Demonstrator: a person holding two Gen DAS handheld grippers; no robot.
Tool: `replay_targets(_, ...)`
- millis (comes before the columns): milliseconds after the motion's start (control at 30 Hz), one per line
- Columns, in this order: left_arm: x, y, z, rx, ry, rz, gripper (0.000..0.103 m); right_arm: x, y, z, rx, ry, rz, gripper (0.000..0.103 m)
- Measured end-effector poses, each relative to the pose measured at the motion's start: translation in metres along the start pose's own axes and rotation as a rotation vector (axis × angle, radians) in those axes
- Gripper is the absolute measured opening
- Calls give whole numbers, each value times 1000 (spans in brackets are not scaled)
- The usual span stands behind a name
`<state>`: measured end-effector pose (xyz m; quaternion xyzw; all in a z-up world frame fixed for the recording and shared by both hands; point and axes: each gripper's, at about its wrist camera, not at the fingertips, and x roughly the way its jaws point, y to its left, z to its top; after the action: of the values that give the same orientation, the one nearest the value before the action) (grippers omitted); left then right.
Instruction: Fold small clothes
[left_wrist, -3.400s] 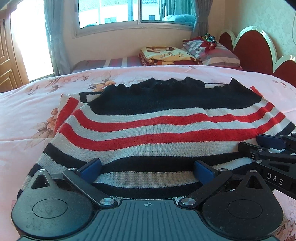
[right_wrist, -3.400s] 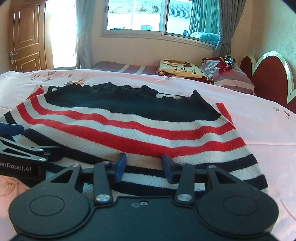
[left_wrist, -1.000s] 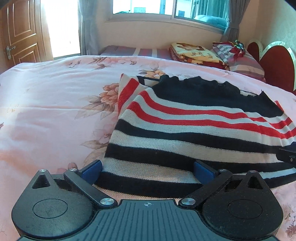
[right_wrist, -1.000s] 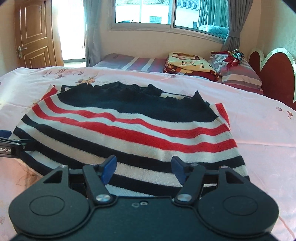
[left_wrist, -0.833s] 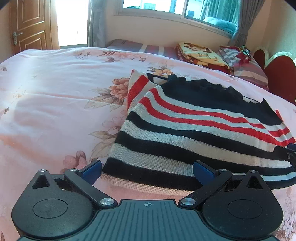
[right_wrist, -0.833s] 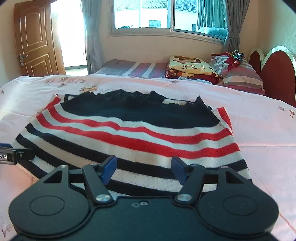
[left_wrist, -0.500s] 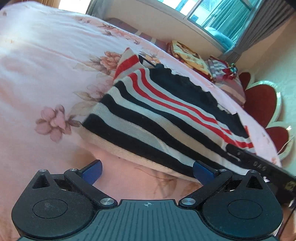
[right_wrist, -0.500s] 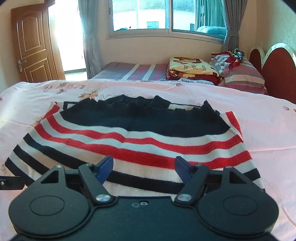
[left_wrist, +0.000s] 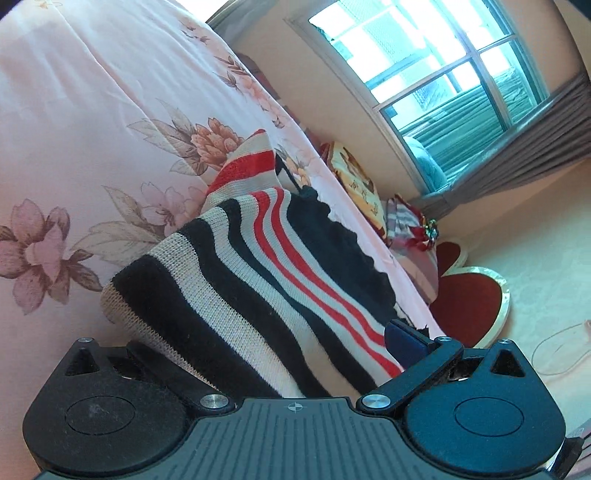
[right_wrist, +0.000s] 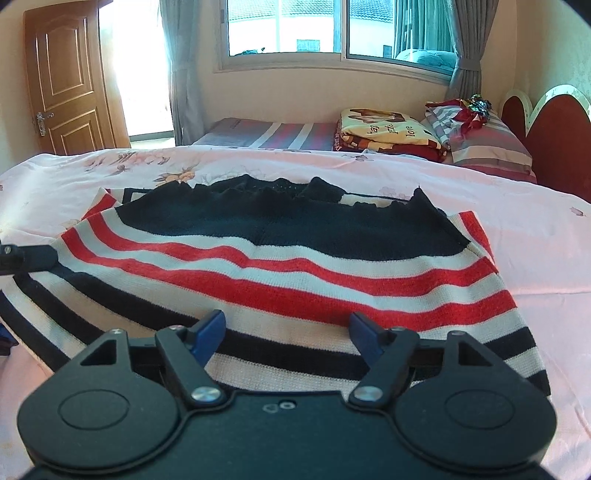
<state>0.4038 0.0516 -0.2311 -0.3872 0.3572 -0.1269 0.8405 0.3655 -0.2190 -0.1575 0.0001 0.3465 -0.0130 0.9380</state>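
A striped sweater (right_wrist: 280, 266) lies flat on a pink bed cover (right_wrist: 535, 236) with flowers on it. The sweater has black, white and red stripes, and its far part is all black with a wavy edge. It fills the middle of the right wrist view. Its near hem runs from 8 o'clock to 4 o'clock, just in front of the right gripper (right_wrist: 288, 328).

The right gripper has its jaws wide apart. The blue pads (right_wrist: 208, 330) sit over the near black and white stripes. The pads do not press on the cloth.

In the left wrist view the picture is tipped over. The sweater (left_wrist: 266, 280) runs from the middle toward 5 o'clock. The left gripper (left_wrist: 266, 354) is at the sweater's near corner, and the cloth lies between its fingers and hides one of them. One blue pad (left_wrist: 404, 341) shows at 4 o'clock. Its jaws stand wide, and I cannot tell if they squeeze the cloth.

At 9 o'clock in the right wrist view, a black bit of the left gripper (right_wrist: 27, 258) touches the sweater's side edge.

Past the bed, at 1 o'clock, folded blankets (right_wrist: 384, 134) and a striped pillow (right_wrist: 484, 144) lie by a red headboard (right_wrist: 554, 147). A window (right_wrist: 332, 29) is at 12 o'clock and a wooden door (right_wrist: 62, 77) at 10 o'clock.
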Motion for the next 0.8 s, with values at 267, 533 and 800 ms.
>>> replay_targets(267, 15, 5, 5, -5, -11, 31, 43, -1, -5, 15, 17, -60, -20, 71)
replay_targets(533, 1, -42, 12, 212, -59, -11, 22, 27, 7, -2, -83, -11, -34, 74)
replay_targets(800, 16, -137, 10, 513, -32, -158, 22, 0, -22, 4, 71, -64, 2, 71)
